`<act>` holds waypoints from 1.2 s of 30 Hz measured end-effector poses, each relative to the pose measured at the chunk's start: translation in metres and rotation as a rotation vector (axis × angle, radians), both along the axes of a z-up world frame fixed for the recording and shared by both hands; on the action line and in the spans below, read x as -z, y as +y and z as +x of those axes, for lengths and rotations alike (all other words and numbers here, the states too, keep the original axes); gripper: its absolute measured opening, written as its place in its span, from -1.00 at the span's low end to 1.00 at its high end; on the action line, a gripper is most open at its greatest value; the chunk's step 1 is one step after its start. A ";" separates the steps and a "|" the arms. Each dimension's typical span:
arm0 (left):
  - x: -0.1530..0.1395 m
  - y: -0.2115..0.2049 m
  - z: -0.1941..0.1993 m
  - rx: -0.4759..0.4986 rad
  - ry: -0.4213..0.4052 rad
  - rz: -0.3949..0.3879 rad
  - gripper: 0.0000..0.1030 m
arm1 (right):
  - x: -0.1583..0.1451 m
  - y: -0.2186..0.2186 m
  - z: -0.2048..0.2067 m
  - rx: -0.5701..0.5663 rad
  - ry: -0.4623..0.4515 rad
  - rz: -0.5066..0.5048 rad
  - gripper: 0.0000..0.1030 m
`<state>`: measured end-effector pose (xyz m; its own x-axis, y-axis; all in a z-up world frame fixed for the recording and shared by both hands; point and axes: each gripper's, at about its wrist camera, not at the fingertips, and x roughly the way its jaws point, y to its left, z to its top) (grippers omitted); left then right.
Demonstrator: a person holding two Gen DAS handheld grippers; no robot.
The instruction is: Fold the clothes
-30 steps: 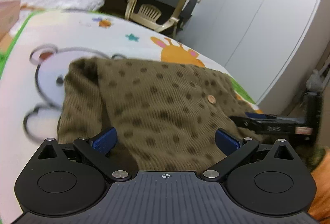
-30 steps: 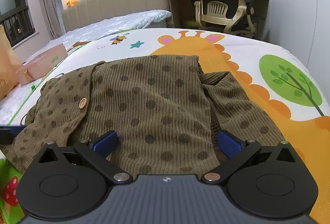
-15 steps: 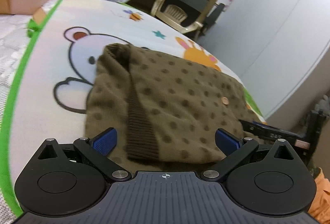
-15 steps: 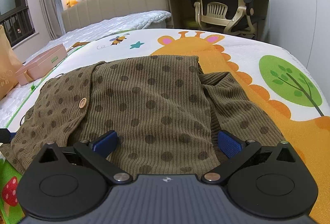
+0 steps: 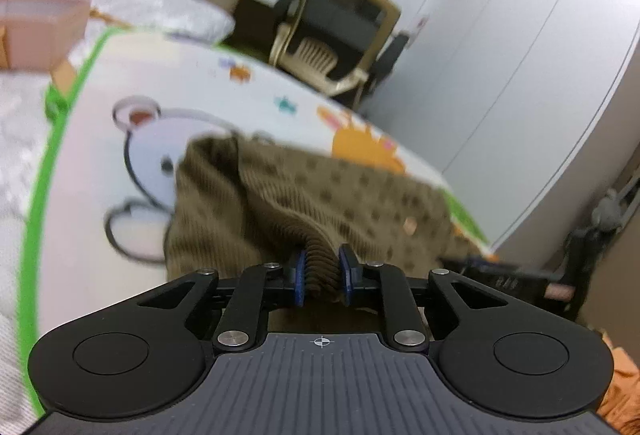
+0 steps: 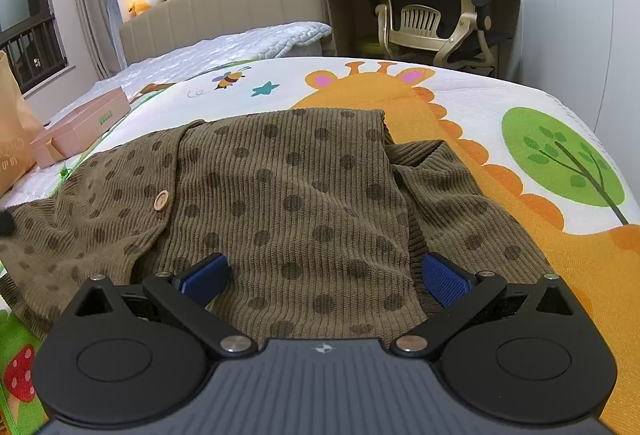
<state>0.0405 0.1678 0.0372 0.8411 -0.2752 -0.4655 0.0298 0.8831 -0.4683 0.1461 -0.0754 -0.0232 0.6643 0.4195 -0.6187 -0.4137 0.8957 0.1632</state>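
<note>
Cardigan (image 6: 288,203) lies flat mid-bed. Left tool (image 5: 322,273) is closing on a bunched ribbed edge; lift slowly and evenly so it doesn't slip. Right tool (image 6: 324,279) hovers apart over the near hem, gripping nothing.

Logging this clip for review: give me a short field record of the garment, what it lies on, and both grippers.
garment: olive-brown ribbed knit cardigan with dark dots, partly folded
button: round tan button on its front
surface: cartoon-print play mat on the bed
left gripper: jaws closing, a bunched ribbed fold pinched between them
right gripper: jaws wide open over the cardigan, holding nothing
nearby: pink flat box beside the mat
</note>
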 end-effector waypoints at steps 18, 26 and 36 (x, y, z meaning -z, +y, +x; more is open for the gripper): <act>0.015 -0.001 -0.037 0.052 0.110 0.254 0.50 | 0.000 -0.001 0.001 0.001 0.000 0.006 1.00; 0.005 0.036 -0.044 -0.213 0.129 0.305 0.32 | 0.000 -0.002 0.001 0.001 0.001 0.009 1.00; 0.014 0.009 -0.031 -0.038 0.121 0.211 -0.01 | 0.000 -0.002 0.001 0.002 0.000 0.007 1.00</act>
<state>0.0094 0.1765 0.0227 0.7837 -0.1299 -0.6074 -0.0507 0.9612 -0.2710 0.1470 -0.0771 -0.0233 0.6649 0.4225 -0.6160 -0.4122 0.8953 0.1691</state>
